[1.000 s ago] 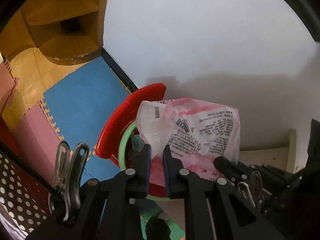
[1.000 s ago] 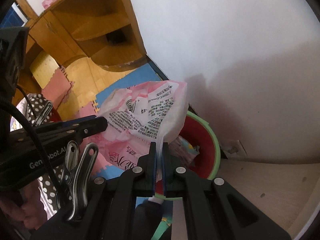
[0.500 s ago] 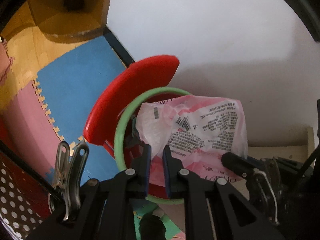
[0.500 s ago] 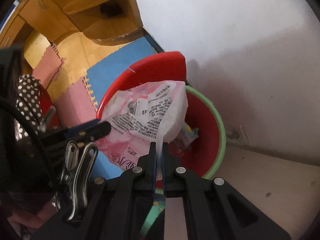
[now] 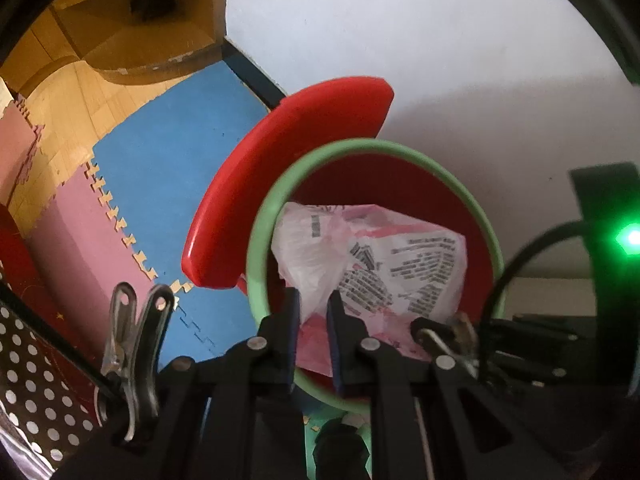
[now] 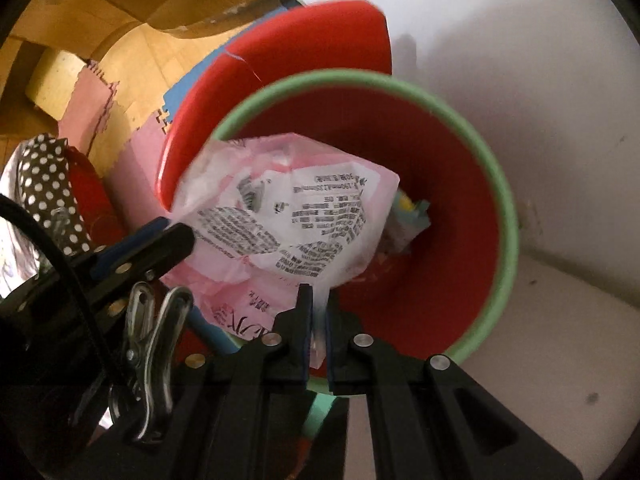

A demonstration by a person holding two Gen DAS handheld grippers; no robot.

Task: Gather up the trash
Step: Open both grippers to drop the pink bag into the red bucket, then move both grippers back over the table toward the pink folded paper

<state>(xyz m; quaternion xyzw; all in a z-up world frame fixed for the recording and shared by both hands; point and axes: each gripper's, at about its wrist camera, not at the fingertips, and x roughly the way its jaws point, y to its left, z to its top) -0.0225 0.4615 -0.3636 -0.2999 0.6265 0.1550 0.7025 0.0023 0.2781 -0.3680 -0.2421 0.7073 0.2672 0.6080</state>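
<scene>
Pink plastic, crumpled and printed with black text, is what you have pinched at two corners: the wrapper (image 5: 372, 264) hangs stretched between your grippers, and most of it is already inside the green rim of the red bin (image 6: 506, 216).

Your left gripper (image 5: 314, 308) has its jaws nearly together on the wrapper's left edge, a fold of film bunched between the pads. Your right gripper (image 6: 318, 308) is clamped almost flat on a thin tail of film at the opposite edge. In the right wrist view you can see the left fingers (image 6: 160, 240) reaching in from the left, outside the rim on that side.

The relation that matters: the wrapper's long axis runs from one gripper to the other, across the bin mouth, and its body sags forward of both sets of fingers, down toward the bin floor. Other trash (image 6: 412, 212) already lies at the bottom, just beyond the wrapper. The lid (image 5: 280, 184) stands tipped open behind the left rim, clear of the mouth.

By my reading, your right hand is over the opening while your left is nearer the rim, so the left corner looks likelier to drape over the edge on release. Bring that side inward first.
</scene>
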